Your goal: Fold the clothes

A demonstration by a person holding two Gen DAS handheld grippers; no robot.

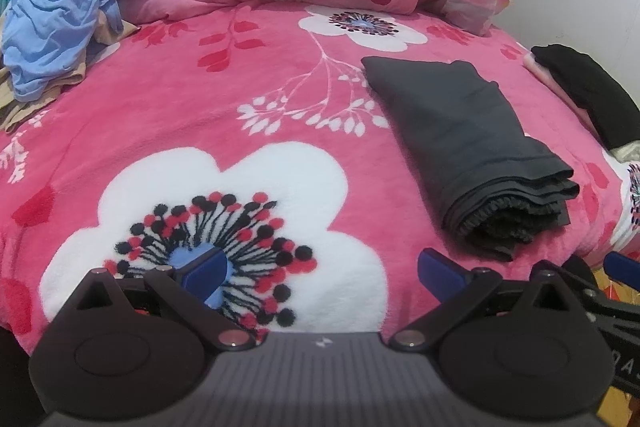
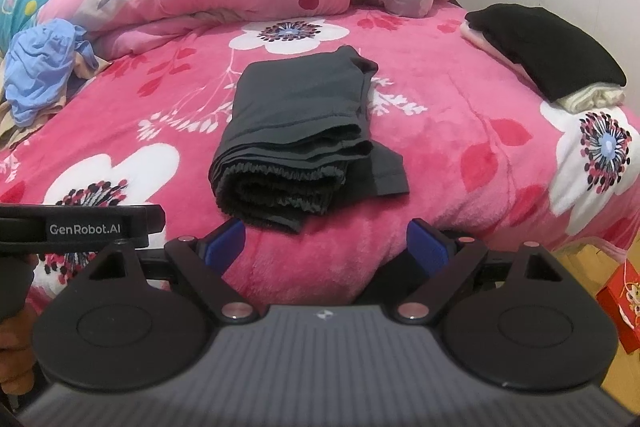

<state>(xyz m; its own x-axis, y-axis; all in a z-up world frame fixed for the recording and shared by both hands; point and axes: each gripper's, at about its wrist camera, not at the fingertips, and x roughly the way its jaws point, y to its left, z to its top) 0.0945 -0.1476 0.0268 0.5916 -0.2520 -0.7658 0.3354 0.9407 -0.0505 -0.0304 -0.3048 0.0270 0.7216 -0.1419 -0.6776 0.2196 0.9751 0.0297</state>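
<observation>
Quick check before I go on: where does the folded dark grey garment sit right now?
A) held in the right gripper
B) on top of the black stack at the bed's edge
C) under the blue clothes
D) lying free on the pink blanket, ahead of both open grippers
D: the grey garment lies alone on the blanket, with the right gripper and left gripper open and empty short of it.

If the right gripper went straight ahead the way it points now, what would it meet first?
Most likely the folded dark grey garment lying on the pink floral blanket, straight ahead of the open right gripper. Depth is unclear; if angled downward, it might brush the blanket first.
</observation>
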